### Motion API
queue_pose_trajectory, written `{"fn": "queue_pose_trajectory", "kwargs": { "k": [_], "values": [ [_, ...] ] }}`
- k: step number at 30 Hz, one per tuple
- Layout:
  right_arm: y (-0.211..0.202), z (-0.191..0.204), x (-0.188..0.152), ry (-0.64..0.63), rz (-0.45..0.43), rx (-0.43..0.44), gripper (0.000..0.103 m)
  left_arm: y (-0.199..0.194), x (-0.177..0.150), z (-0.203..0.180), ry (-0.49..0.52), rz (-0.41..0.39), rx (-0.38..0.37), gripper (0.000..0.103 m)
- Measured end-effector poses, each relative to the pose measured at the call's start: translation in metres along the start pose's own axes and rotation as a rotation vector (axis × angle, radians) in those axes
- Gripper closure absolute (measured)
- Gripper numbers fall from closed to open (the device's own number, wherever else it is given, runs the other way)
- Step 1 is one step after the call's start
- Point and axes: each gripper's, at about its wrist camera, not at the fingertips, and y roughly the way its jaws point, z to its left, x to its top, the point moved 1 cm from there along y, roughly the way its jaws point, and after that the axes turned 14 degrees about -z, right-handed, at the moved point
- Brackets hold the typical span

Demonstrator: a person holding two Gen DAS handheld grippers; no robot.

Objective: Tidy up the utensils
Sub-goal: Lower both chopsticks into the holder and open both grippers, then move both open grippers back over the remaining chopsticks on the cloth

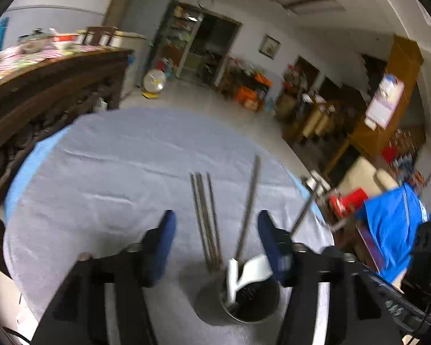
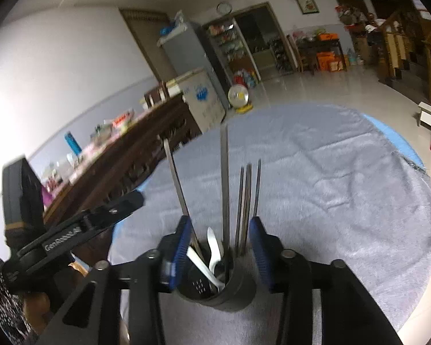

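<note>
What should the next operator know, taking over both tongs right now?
Left tongs: open, empty, above the holder.
Right tongs: open, straddling the dark cylindrical utensil holder, not gripping.
Holder stands on the grey round tablecloth. Inside: thin metal chopsticks, two flat metal handles, white plastic spoons.
Done: all visible utensils in the holder.
Left: nothing loose visible on the cloth; check outside the views.
</note>
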Motion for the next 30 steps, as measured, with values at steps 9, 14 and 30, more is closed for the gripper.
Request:
{"fn": "queue_pose_trajectory", "kwargs": {
  "k": [9,14,30],
  "values": [
    [-0.001,-0.055,0.005,0.072,-0.006,-0.144,0.029,0.023,-0.01,0.075,-0.076,0.118,0.274,0.034],
    [0.023,-0.078,-0.014,0.034,0.084,-0.231,0.027,0.044,-0.03,0.102,-0.064,0.207,0.382,0.034],
    [0.057,-0.11,-0.042,-0.035,0.248,-0.345,0.025,0.065,-0.057,0.111,-0.047,0.293,0.413,0.034]
  ]
}}
